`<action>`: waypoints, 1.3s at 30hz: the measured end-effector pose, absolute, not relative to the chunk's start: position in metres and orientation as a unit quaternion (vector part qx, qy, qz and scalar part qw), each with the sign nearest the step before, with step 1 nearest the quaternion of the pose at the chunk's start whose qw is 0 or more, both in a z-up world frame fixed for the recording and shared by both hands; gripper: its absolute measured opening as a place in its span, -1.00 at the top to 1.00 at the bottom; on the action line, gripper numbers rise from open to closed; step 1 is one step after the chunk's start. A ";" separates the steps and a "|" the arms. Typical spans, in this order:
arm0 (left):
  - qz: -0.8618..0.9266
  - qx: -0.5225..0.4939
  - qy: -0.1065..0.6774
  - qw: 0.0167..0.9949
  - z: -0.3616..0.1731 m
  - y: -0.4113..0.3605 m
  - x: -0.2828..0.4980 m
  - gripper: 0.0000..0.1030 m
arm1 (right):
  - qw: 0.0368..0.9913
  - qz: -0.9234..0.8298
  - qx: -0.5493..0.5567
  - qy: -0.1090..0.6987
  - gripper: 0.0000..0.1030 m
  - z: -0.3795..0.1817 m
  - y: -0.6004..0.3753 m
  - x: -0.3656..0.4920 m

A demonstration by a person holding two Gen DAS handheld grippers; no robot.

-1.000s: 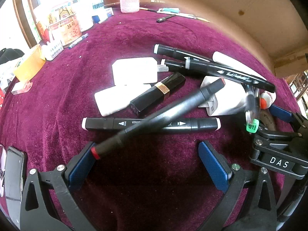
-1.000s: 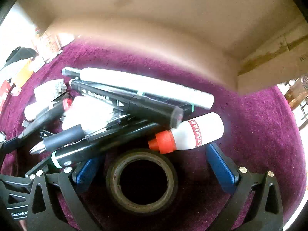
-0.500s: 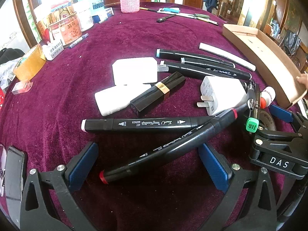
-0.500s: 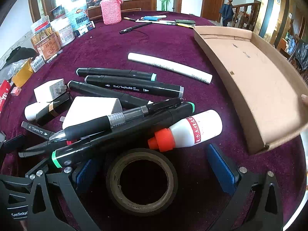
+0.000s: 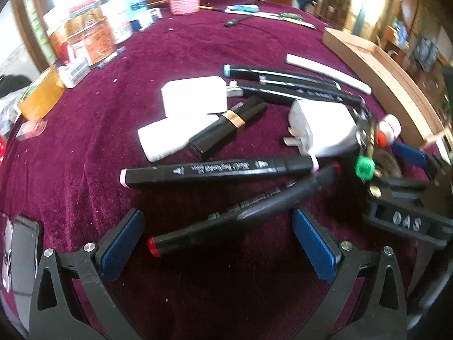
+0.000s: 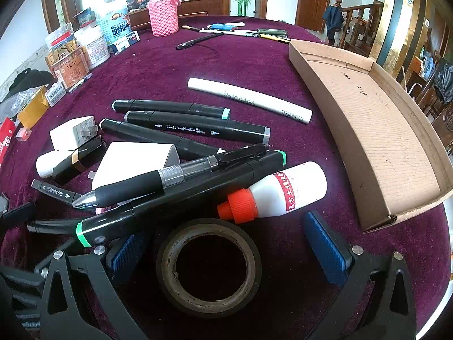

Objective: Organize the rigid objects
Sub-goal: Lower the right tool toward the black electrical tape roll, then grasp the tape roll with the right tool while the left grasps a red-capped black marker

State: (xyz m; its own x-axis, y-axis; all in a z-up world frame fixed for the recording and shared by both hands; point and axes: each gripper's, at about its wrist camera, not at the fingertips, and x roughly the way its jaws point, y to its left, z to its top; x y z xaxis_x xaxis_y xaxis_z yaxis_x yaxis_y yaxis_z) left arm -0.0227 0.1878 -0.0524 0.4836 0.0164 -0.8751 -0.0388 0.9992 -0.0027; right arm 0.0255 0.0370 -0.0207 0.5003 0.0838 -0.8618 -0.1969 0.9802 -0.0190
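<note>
1. On the purple cloth, the left gripper point(image 5: 218, 243) hung wide apart and empty, and the red-capped marker point(image 5: 243, 212) lay slanted between its blue pads, red end toward seven o'clock, touching neither pad.
2. The right gripper point(image 6: 226, 250) was spread wide too, gripping nothing, with the tape roll point(image 6: 209, 266) flat on the cloth between its pads.
3. The cardboard tray point(image 6: 373, 130) sat empty at two o'clock from the right gripper, so every loose thing lay outside it.
4. Risk, as I judged it: the red-capped marker was round and askew, so pads closing off-centre could spin or roll it out.
5. Its far tip pointed at the pink-capped marker point(image 5: 218, 170) lying just at twelve o'clock of it; a low sweep might drag that one along.
6. On the right, the green-capped marker point(image 6: 181, 195) and the pen point(image 6: 170, 175) were stacked at eleven o'clock above the tape roll; lifting the roll could topple them or nudge the glue bottle point(image 6: 279, 189).
7. Against a second ago, the tray was gone from overhead and sat on the cloth.
8. The red-capped marker, then crossing over the pink-capped marker, had slid off it toward the left gripper.
</note>
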 end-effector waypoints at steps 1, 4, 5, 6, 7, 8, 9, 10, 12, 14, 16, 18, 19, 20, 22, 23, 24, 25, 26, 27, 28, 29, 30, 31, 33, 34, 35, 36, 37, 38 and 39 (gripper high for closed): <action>0.012 -0.008 0.509 0.861 -0.052 0.188 -0.025 -1.00 | 0.864 0.081 -0.057 0.493 -0.97 -0.020 0.037 0.026; 0.005 0.006 0.504 0.863 -0.051 0.187 -0.033 -1.00 | 0.864 0.081 -0.070 0.492 -0.97 -0.019 0.044 0.026; 0.004 0.008 0.502 0.865 -0.050 0.187 -0.036 -1.00 | 0.863 0.083 -0.068 0.493 -0.97 -0.019 0.044 0.026; 0.002 0.011 0.500 0.866 -0.049 0.187 -0.037 -0.97 | 0.862 0.082 -0.063 0.496 -0.97 -0.019 0.042 0.026; 0.002 0.014 0.496 0.868 -0.047 0.188 -0.039 -0.87 | 0.857 0.096 -0.064 0.502 -0.98 -0.019 0.039 0.026; -0.003 0.013 0.494 0.870 -0.044 0.190 -0.040 -0.77 | 0.847 0.115 -0.066 0.515 -0.97 -0.020 0.034 0.027; -0.009 0.013 0.493 0.870 -0.042 0.190 -0.040 -0.70 | 0.835 0.136 -0.075 0.528 -0.97 -0.020 0.036 0.027; -0.013 0.014 0.492 0.870 -0.040 0.191 -0.040 -0.60 | 0.827 0.152 -0.083 0.534 -0.97 -0.019 0.035 0.025; -0.017 0.022 0.490 0.871 -0.035 0.193 -0.038 -0.53 | 0.825 0.158 -0.091 0.534 -0.98 -0.018 0.029 0.018; -0.022 0.043 0.487 0.872 -0.032 0.190 -0.036 -0.43 | 0.827 0.173 -0.091 0.527 -0.98 -0.018 0.023 0.007; -0.041 0.060 0.484 0.872 -0.030 0.185 -0.034 -0.41 | 0.823 0.196 -0.106 0.523 -0.98 -0.018 0.019 0.002; -0.048 0.079 0.490 0.867 -0.032 0.180 -0.030 -0.25 | 0.817 0.213 -0.116 0.523 -0.88 -0.016 0.014 0.000; -0.051 0.088 0.496 0.862 -0.035 0.178 -0.026 0.03 | 0.816 0.221 -0.113 0.521 -0.73 -0.014 0.010 0.000; -0.053 0.093 0.505 0.856 -0.038 0.176 -0.024 0.08 | 0.817 0.231 -0.113 0.516 -0.37 -0.010 0.007 -0.003; -0.056 0.093 0.507 0.855 -0.038 0.174 -0.022 0.14 | 0.813 0.252 -0.109 0.513 -0.05 -0.003 0.003 -0.011; -0.057 0.095 0.507 0.855 -0.038 0.173 -0.021 0.14 | 0.813 0.260 -0.105 0.511 0.01 -0.002 0.004 -0.011; -0.057 0.094 0.508 0.854 -0.038 0.173 -0.021 0.15 | 0.812 0.271 -0.102 0.506 0.01 0.000 0.001 -0.014; -0.060 0.091 0.509 0.854 -0.038 0.173 -0.022 0.19 | 0.817 0.271 -0.103 0.499 0.01 0.004 -0.003 -0.017; -0.064 0.087 0.511 0.853 -0.038 0.172 -0.023 0.24 | 0.821 0.270 -0.104 0.492 0.01 0.006 -0.005 -0.018; -0.068 0.083 0.513 0.852 -0.038 0.170 -0.025 0.28 | 0.824 0.274 -0.106 0.484 0.03 0.009 -0.008 -0.020; -0.080 0.077 0.516 0.849 -0.037 0.167 -0.028 0.34 | 0.825 0.277 -0.111 0.479 0.04 0.011 -0.008 -0.021; -0.100 0.069 0.521 0.845 -0.036 0.162 -0.032 0.35 | 0.828 0.275 -0.113 0.476 0.04 0.012 -0.010 -0.021; -0.116 0.066 0.525 0.841 -0.036 0.157 -0.035 0.36 | 0.829 0.277 -0.110 0.473 0.04 0.014 -0.012 -0.021; -0.123 0.069 0.524 0.840 -0.036 0.151 -0.039 0.36 | 0.827 0.285 -0.103 0.474 0.04 0.014 -0.014 -0.021; -0.121 0.073 0.522 0.841 -0.036 0.146 -0.039 0.36 | 0.822 0.290 -0.093 0.481 0.04 0.013 -0.017 -0.019; -0.116 0.072 0.522 0.842 -0.036 0.146 -0.038 0.35 | 0.822 0.290 -0.091 0.481 0.04 0.011 -0.017 -0.018; -0.109 0.067 0.521 0.844 -0.036 0.148 -0.035 0.35 | 0.821 0.291 -0.090 0.483 0.03 0.009 -0.016 -0.018; -0.104 0.063 0.521 0.845 -0.037 0.150 -0.032 0.35 | 0.820 0.291 -0.090 0.485 0.03 0.007 -0.015 -0.016; -0.105 0.059 0.524 0.843 -0.038 0.152 -0.028 0.35 | 0.820 0.292 -0.088 0.485 0.03 0.006 -0.015 -0.016; -0.107 0.058 0.521 0.845 -0.038 0.151 -0.026 0.35 | 0.819 0.295 -0.084 0.485 0.03 0.005 -0.016 -0.016; -0.108 0.061 0.520 0.845 -0.038 0.150 -0.025 0.35 | 0.817 0.297 -0.083 0.487 0.03 0.004 -0.015 -0.014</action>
